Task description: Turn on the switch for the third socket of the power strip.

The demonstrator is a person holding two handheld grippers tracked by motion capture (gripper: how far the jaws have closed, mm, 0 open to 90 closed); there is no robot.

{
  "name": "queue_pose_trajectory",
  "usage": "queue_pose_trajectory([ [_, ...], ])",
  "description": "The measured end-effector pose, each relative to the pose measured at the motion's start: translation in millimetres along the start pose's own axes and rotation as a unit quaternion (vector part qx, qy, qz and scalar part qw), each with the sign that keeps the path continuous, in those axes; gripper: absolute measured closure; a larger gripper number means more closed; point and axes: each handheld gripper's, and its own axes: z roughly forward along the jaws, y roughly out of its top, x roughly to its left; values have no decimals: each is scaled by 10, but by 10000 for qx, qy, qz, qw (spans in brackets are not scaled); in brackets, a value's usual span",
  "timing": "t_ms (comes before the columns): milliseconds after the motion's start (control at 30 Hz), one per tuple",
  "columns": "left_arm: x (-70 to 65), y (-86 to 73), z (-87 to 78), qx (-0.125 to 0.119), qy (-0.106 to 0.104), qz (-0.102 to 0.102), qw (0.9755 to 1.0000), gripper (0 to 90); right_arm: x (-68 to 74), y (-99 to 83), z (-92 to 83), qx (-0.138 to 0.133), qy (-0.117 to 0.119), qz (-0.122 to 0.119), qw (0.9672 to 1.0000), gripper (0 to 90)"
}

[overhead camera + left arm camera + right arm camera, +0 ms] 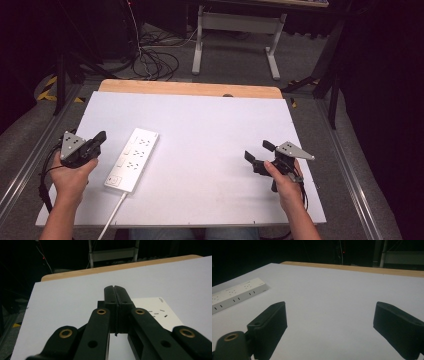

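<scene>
A white power strip lies lengthwise on the white table top, left of centre, its cord running off the front edge. My left gripper hovers just left of the strip, jaws pressed together with nothing between them; in the left gripper view the shut gripper points past the strip's corner. My right gripper is held at the right side of the table, jaws wide apart and empty. In the right gripper view this gripper faces bare table, with the strip far left.
A wooden strip edges the far side of the table. Beyond it the floor holds tangled cables and the white legs of another desk. Metal rails run along both sides of the table.
</scene>
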Motion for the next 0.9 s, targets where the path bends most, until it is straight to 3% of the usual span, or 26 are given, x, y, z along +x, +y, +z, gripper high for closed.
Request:
queue_pose_trajectory([
  [900, 45, -22, -77, -56, 88, -103, 9999, 869, 27, 21, 37, 2, 77, -26, 10000, 122],
])
